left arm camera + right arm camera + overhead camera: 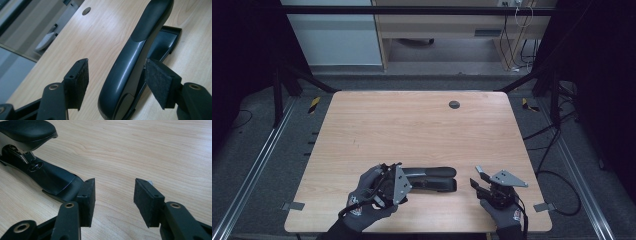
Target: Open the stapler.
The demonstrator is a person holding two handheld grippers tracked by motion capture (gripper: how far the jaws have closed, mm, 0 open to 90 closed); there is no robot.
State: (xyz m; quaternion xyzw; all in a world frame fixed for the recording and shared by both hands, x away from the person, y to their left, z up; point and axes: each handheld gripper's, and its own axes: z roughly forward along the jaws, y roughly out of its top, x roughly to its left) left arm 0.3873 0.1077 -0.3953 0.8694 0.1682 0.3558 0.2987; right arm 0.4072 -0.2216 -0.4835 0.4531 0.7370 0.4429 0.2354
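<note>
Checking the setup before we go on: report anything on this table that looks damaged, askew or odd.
Nothing stands out. The black stapler lies flat on the wooden table, intact, between the open left gripper's pads. The right gripper is open beside its base. No spills or debris.

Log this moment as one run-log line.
left claw: open, straddling stapler | right claw: open, empty, beside stapler base | table: stapler near front edge

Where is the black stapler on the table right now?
In the high view, the stapler lies on the table's near edge, left of centre. Its left end sits between the open left gripper's jaws, with the right gripper open just beyond its other end.
</note>
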